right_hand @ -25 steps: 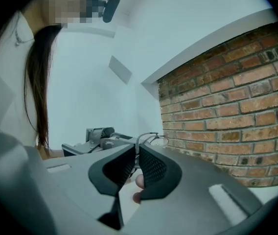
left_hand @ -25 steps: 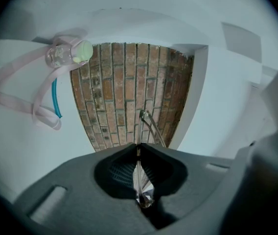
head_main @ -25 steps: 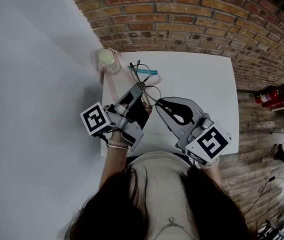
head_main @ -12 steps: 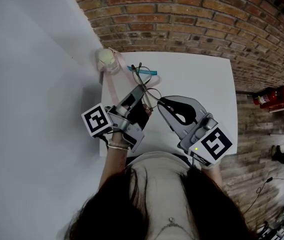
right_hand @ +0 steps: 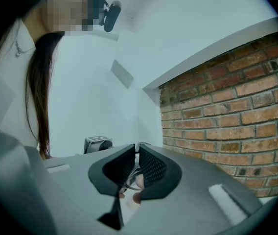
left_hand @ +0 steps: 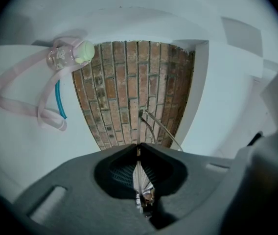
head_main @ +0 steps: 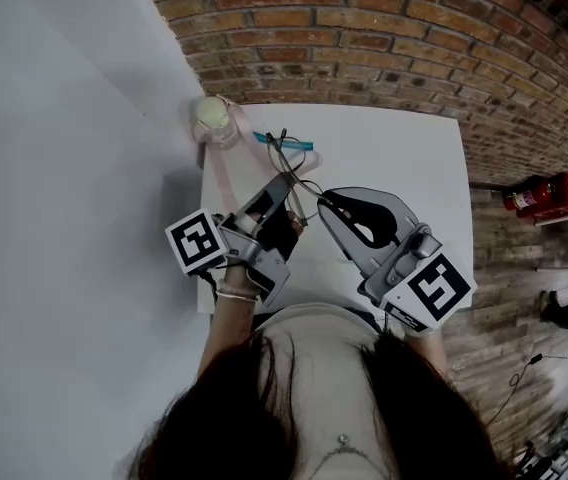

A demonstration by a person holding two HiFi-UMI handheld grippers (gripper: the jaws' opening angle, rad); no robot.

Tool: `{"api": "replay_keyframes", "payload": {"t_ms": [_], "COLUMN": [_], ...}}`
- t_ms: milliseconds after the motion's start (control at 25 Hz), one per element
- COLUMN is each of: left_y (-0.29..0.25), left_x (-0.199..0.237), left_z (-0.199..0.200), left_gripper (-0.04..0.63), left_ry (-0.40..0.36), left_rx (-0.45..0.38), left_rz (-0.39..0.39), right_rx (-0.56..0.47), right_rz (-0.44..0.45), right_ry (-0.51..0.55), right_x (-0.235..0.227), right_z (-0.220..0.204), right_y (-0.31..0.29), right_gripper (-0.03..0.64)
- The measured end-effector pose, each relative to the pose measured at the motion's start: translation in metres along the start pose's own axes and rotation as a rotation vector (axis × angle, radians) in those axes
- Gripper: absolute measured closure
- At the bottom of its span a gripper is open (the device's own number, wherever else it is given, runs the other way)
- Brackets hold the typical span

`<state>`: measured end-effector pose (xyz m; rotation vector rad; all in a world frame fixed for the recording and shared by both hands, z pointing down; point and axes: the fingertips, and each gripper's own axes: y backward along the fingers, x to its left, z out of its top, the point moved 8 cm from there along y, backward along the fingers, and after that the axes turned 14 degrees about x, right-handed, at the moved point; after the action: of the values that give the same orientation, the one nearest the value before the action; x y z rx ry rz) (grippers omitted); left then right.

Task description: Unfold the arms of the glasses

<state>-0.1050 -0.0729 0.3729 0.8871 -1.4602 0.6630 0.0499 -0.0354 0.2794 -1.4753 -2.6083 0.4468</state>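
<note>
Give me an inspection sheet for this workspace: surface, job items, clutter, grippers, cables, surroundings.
Surface: white table, nothing spilled on it.
Job's things: wire-framed glasses, held between both claws.
Clutter: small clear bottle with a pale cap at the table's far left corner, a pink strap trailing from it; a blue tube beside it.
Grippers: left claw shut on the glasses; right claw shut on them too.
Cables: one thin cable on the floor at lower right.
Surroundings: brick surface beyond the table; red object to the right.
</note>
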Motion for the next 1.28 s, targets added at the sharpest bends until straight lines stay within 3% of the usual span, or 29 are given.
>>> {"api": "replay_keyframes", "payload": {"t_ms": [120, 1280], "left_y": [0.0, 0.001], "left_x": [0.003, 0.009], "left_z": [-0.001, -0.01], "left_gripper": [0.571, 0.571], "left_ry": [0.002, -0.009], "left_rx": [0.009, 0.046], "left_rz": [0.004, 0.026], "right_rx": [-0.035, -0.03], "right_rz": [0.015, -0.011], "right_ry": [-0.007, 0.035], "right_x": [0.001, -0.01], "right_z": [0.006, 0.014], "right_y": [-0.001, 0.003], "right_gripper": [0.584, 0.584]}}
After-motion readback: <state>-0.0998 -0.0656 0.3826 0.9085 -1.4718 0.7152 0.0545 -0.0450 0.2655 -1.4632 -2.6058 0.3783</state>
